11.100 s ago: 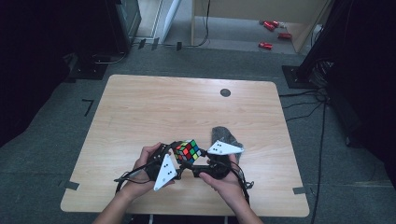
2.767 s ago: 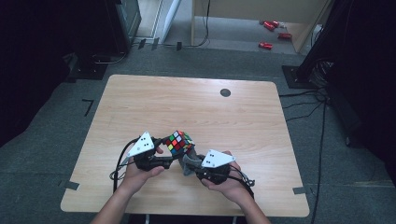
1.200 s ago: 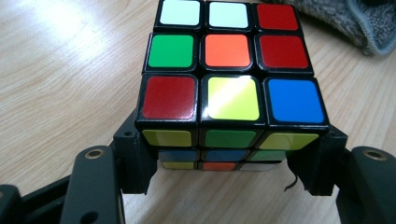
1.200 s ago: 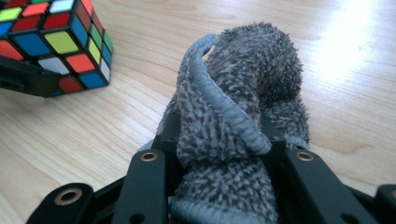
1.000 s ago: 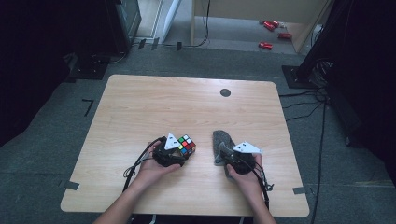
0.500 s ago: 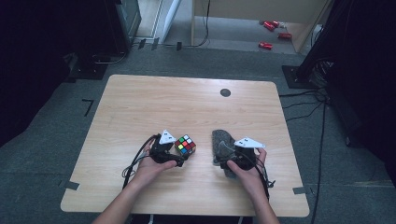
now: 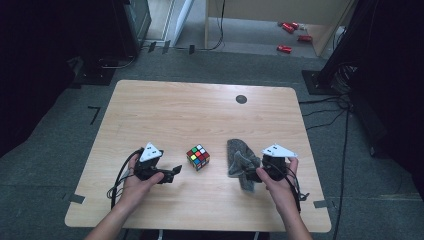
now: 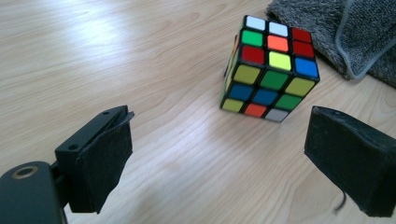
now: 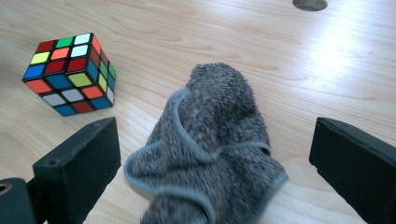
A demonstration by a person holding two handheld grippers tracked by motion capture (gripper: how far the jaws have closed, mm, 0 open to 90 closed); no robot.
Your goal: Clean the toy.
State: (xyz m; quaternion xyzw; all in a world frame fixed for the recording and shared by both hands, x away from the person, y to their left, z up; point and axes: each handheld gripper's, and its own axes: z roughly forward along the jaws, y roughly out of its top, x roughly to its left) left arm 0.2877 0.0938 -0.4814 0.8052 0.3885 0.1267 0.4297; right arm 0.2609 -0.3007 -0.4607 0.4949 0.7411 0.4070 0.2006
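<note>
I have both tools on the pale wood-grain table (image 7: pixel 200 107), and neither one grips anything. My left gripper (image 7: pixel 172 173) lies low near the table's front edge, its two black jaws spread wide apart; they have just been opening, and nothing sits between them. The scrambled multicoloured puzzle cube (image 7: pixel 198 156) rests on the tabletop just beyond those jaws, apart from both pads, tilted up on one edge as the left gripper view shows it (image 8: pixel 270 70), with a green, orange, red and yellow face turned upward. To the cube's right lies a crumpled grey terry cloth with a stitched hem (image 7: pixel 240 161), close to the cube but not touching it. My right gripper (image 7: pixel 254 174) is at the near end of that cloth, its jaws also standing wide after just opening; in the right gripper view the bunched cloth (image 9: pixel 212 149) rises between the two black pads without either pad pressing on it. A small dark round disc (image 7: pixel 241 99) is set in the table's far side, well away from the work.
</note>
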